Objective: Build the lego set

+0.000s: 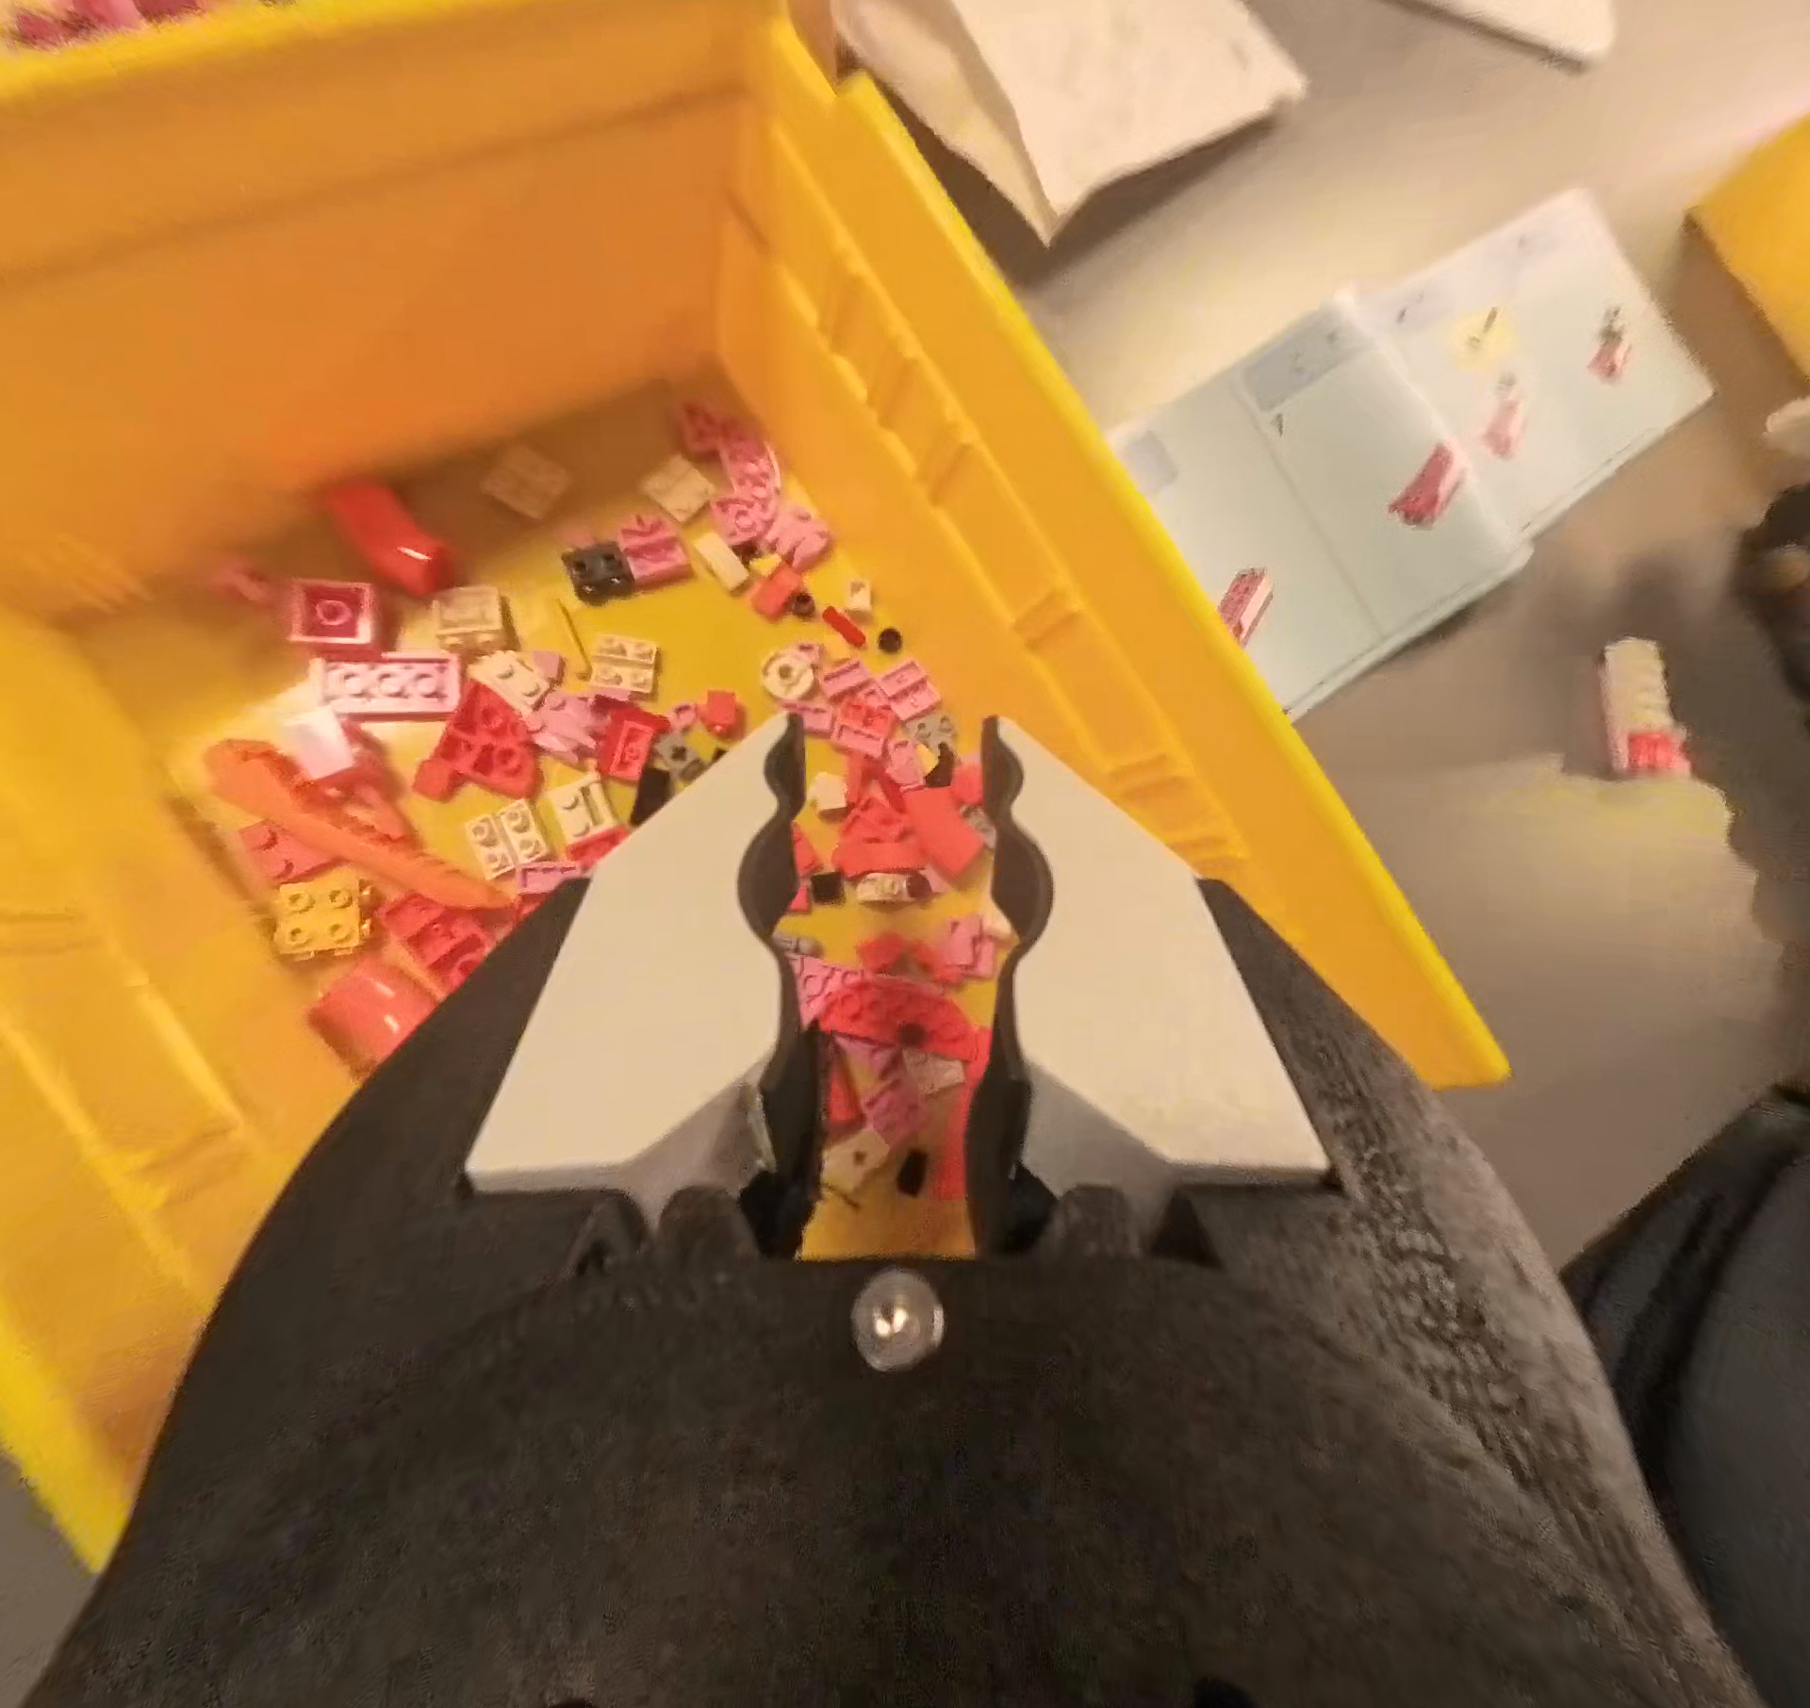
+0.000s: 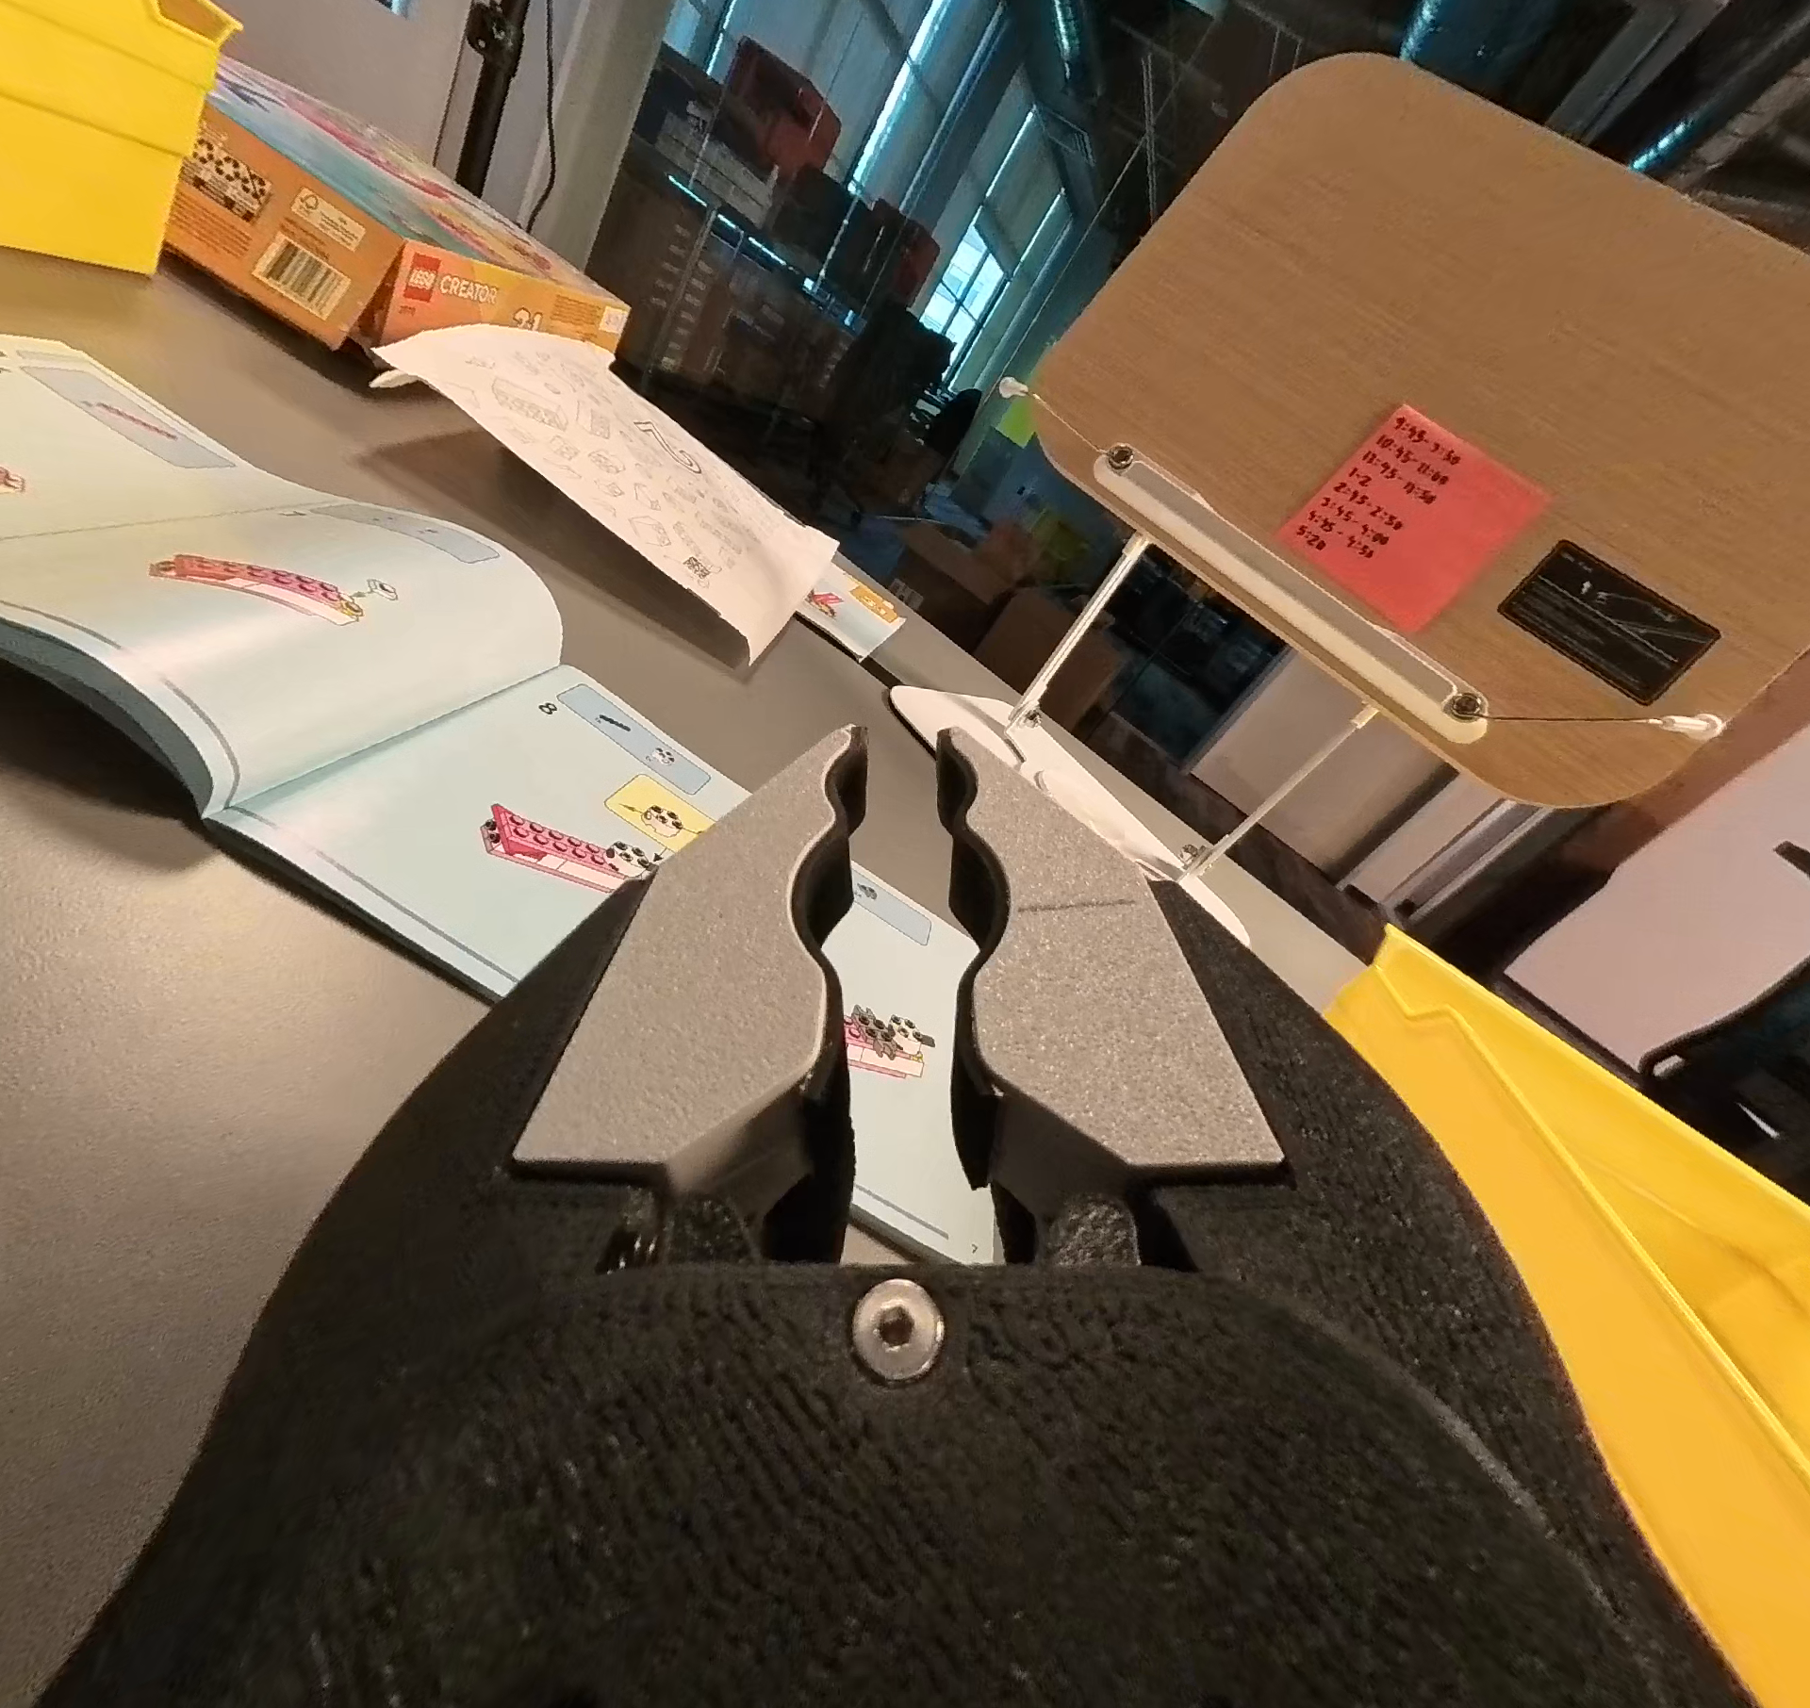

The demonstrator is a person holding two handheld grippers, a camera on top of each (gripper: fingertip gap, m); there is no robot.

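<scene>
The left gripper (image 1: 893, 731) is being held released and bare over the loose red, pink and white bricks (image 1: 881, 819) lying in the yellow bin (image 1: 411, 290), whose ribbed right wall (image 1: 979, 505) is rising just beside its right finger while open floor is lying to its left. The right gripper (image 2: 901, 748) is being held narrowly parted on nothing above the open instruction booklet (image 2: 392, 682) on the desk (image 2: 196, 1024), a second yellow bin's rim (image 2: 1469, 1024) edging close on its right, bare desk lying ahead before the wooden stand (image 2: 1420, 339).
</scene>
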